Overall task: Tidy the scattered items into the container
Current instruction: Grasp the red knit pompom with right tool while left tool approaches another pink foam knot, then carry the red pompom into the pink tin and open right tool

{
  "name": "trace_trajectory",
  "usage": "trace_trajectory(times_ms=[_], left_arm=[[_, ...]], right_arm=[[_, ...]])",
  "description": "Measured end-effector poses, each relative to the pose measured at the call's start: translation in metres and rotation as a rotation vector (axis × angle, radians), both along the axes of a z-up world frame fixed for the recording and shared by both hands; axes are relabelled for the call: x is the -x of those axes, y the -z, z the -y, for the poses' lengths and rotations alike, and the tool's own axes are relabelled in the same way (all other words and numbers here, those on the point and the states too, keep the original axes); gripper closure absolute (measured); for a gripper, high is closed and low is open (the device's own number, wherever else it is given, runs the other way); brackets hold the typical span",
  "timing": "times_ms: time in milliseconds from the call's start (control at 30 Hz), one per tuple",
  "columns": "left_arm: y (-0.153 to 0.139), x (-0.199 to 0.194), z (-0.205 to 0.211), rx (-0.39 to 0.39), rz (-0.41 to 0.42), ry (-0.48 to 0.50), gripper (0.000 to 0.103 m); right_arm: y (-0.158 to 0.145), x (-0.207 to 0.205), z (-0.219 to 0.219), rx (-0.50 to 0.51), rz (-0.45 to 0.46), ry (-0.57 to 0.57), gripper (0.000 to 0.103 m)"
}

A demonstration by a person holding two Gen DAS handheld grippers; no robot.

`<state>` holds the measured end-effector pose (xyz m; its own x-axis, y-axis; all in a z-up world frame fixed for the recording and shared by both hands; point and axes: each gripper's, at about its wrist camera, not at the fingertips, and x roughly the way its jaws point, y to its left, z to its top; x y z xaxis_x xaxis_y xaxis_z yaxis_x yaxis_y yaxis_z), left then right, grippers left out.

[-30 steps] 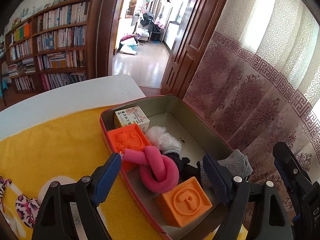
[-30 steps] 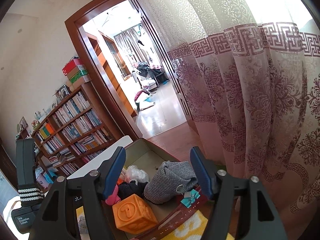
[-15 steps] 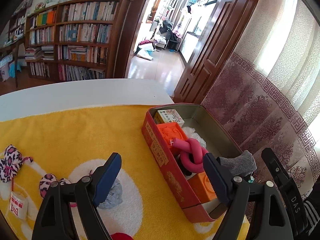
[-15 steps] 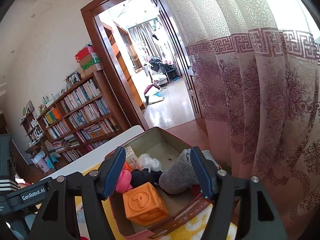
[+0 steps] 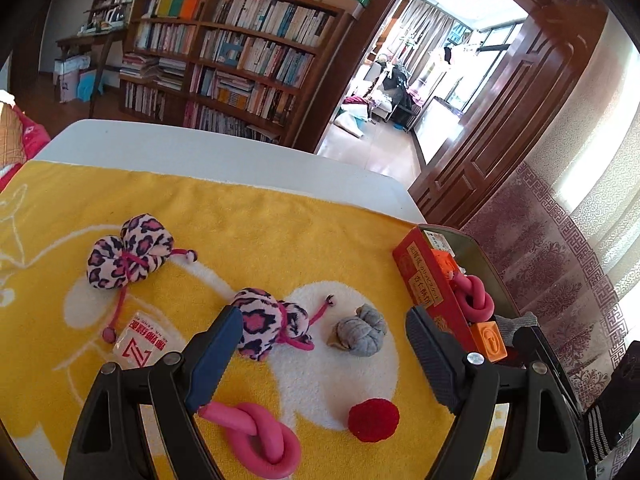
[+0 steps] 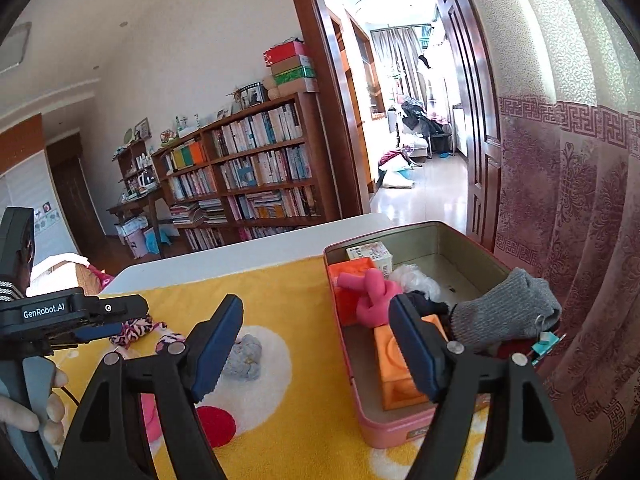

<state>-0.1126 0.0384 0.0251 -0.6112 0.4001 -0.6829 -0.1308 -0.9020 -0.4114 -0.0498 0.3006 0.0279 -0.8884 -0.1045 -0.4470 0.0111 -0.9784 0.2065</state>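
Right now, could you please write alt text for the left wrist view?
The open left tool hovers over a yellow towel strewn with two leopard-print pouches, a grey sock ball, a red pom-pom and a pink knot.

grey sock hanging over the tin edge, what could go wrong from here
The grey sock drapes over the tin rim on the curtain side, so a nudge might tip it out. The tin already looks crowded, so the pink knot and red pompom may not settle inside.
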Motion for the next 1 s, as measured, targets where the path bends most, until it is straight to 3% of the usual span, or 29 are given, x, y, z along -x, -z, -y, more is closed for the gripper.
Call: trace_trajectory(times_ms=[167, 267, 367, 600, 833, 1000], left_arm=[[0.020, -0.022, 0.025, 0.000, 0.044, -0.036, 0.018], [0.029, -0.031, 0.036, 0.012, 0.068, -0.054, 0.018], [0.035, -0.038, 0.041, 0.024, 0.079, -0.058, 0.018], [0.052, -0.052, 0.035, 0.068, 0.113, -0.027, 0.018], [0.053, -0.059, 0.028, 0.097, 0.109, -0.007, 0.018], [0.055, -0.061, 0.024, 0.103, 0.113, 0.009, 0.018]], right_arm=[[0.017, 0.011, 0.027, 0.038, 0.113, -0.229, 0.024], [0.026, 0.012, 0.046, -0.005, 0.164, -0.322, 0.024], [0.037, 0.013, 0.061, -0.068, 0.216, -0.360, 0.025], [0.054, 0.015, 0.073, -0.127, 0.328, -0.427, 0.042], [0.069, 0.018, 0.084, -0.184, 0.394, -0.445, 0.049], [0.073, 0.013, 0.092, -0.200, 0.399, -0.465, 0.062]])
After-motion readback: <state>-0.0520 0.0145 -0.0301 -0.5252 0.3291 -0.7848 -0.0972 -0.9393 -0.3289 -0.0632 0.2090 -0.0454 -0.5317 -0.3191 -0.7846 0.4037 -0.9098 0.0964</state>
